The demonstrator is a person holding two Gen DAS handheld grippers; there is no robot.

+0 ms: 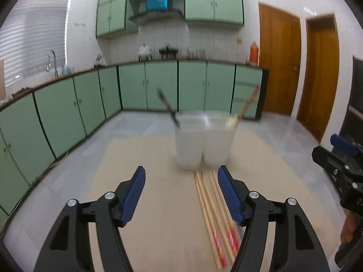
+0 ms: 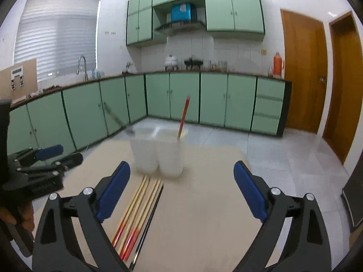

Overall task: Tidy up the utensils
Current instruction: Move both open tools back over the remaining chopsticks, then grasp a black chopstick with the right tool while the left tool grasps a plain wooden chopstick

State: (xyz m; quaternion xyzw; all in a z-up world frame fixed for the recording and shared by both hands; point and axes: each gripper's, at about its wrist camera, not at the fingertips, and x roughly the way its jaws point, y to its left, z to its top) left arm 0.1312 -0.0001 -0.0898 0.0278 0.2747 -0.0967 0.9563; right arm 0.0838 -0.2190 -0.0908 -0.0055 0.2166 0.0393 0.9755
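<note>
Over beige table (image 1: 158,192), both grippers' jaws gape, holding nothing.

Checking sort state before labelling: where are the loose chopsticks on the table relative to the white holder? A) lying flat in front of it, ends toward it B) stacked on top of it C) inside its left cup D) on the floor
A: the loose chopsticks lie flat on the table just in front of the white holder, pointing toward it.
</note>
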